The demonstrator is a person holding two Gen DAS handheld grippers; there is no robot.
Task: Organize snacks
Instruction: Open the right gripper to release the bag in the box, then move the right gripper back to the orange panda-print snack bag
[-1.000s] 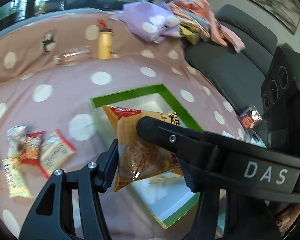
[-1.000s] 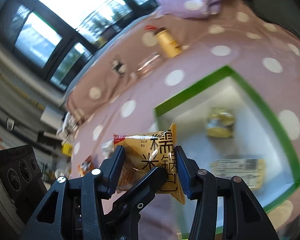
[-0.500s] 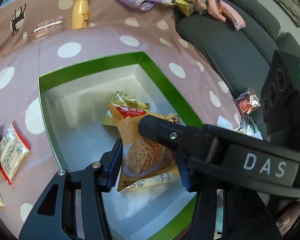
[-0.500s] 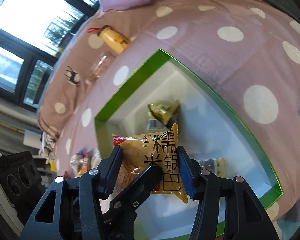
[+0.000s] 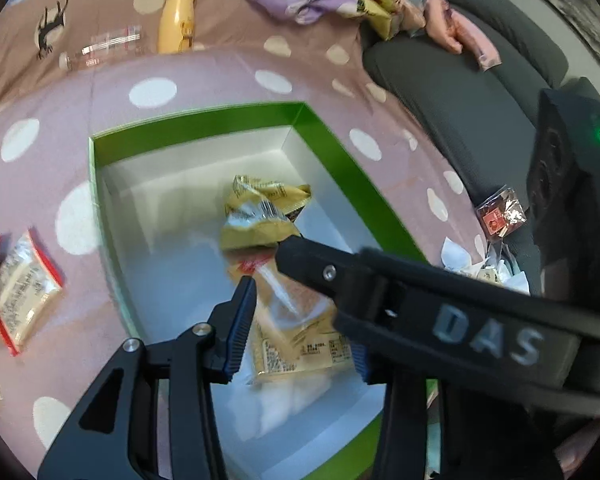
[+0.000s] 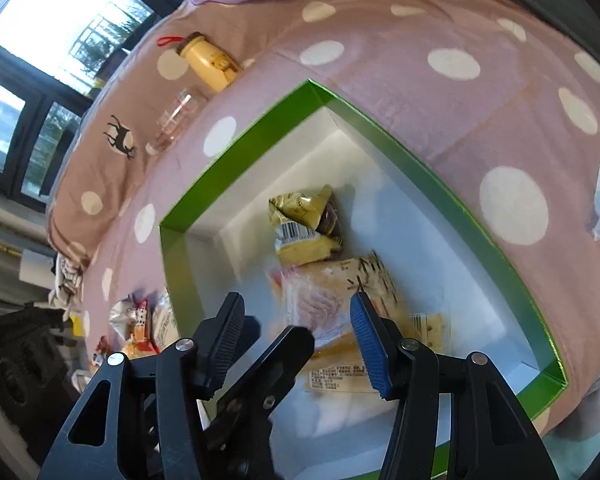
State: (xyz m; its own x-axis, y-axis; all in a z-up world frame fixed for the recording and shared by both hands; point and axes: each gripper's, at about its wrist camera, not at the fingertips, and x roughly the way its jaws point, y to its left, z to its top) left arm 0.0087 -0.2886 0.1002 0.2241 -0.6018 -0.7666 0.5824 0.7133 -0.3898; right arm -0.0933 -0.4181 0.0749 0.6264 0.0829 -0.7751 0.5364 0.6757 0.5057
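Bedspread point(image 6: 380, 92), pink with white dots, under your green-rimmed box point(image 6: 384, 128) | your right tool point(image 6: 296, 340) gapes wide, your left tool point(image 5: 300, 316) likewise | rice cracker packet point(image 6: 324, 300), blurred, lies free in box beside crumpled gold wrapper point(image 6: 304, 224)

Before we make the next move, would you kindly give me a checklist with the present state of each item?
1. Right tongs open: ok, jaws wide apart.
2. Left tongs open: ok.
3. Cracker packet inside the green box: ok.
4. Packet settled: cannot tell, it is blurred.
5. Tongs apart from each other: not ok, one of the left tongs' fingers sits between the right jaws.
6. Loose snacks all boxed: not ok, several lie on the dotted cloth.
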